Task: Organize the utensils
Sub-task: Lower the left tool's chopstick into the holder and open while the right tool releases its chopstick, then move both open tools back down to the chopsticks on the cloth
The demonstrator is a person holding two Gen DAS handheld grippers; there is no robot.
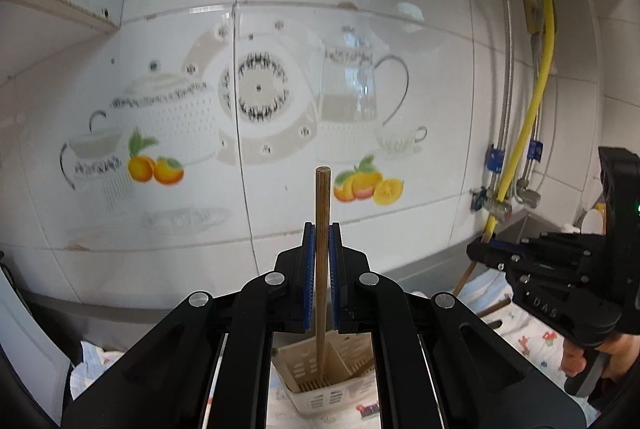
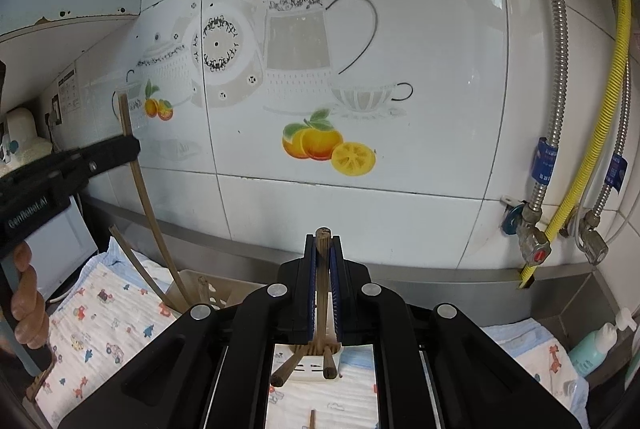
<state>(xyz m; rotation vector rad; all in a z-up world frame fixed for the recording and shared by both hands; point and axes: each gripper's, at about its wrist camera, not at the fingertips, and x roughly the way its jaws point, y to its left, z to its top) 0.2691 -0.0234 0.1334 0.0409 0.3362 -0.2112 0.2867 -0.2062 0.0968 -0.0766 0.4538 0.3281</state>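
Note:
My left gripper (image 1: pixel 322 229) is shut on a brown wooden chopstick (image 1: pixel 322 213) held upright; its lower end reaches into a cream slotted utensil holder (image 1: pixel 332 395) below. My right gripper (image 2: pixel 323 241) is shut on another wooden chopstick (image 2: pixel 322 269), upright over a second cream holder (image 2: pixel 316 365) that has two chopsticks (image 2: pixel 329 365) leaning in it. The right gripper also shows in the left wrist view (image 1: pixel 480 251), the left gripper in the right wrist view (image 2: pixel 128 147) with its chopstick (image 2: pixel 140 181) reaching down to its holder (image 2: pixel 212 289).
A tiled wall with teapot and orange decals (image 2: pixel 320 141) stands close ahead. Metal and yellow hoses with valves (image 2: pixel 536 241) are at the right. A patterned cloth (image 2: pixel 100 333) covers the counter; a loose chopstick (image 2: pixel 312 419) lies on it. A pale green bottle (image 2: pixel 592 347) stands far right.

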